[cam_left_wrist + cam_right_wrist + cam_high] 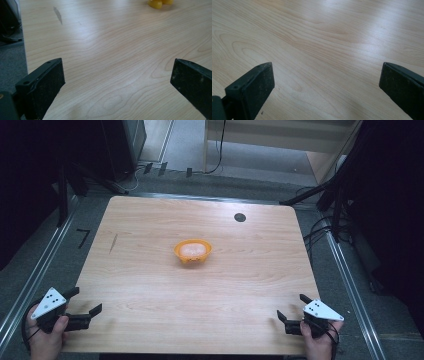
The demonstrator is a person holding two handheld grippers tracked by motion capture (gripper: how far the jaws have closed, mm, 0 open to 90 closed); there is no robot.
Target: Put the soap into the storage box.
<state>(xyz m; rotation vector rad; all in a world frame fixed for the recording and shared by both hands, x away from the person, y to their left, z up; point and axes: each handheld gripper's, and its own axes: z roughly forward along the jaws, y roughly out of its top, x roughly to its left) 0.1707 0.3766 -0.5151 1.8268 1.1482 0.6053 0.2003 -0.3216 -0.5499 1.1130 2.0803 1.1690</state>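
Both grippers parked at near table corners, jaws spread wide, nothing held.

Orange bowl [192, 250] sits mid-table [150, 285], well apart from left gripper [86, 301] and right gripper [291, 307]. Bare wood between; dark round spot [240, 217] beyond bowl.

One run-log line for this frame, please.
left gripper: open, near-left corner | right gripper: open, near-right corner | orange bowl: mid-table, untouched

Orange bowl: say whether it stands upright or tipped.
Upright. The orange bowl sits mid-table with its rim facing up, something pale inside. Both grippers, left and right, rest open, far from it.
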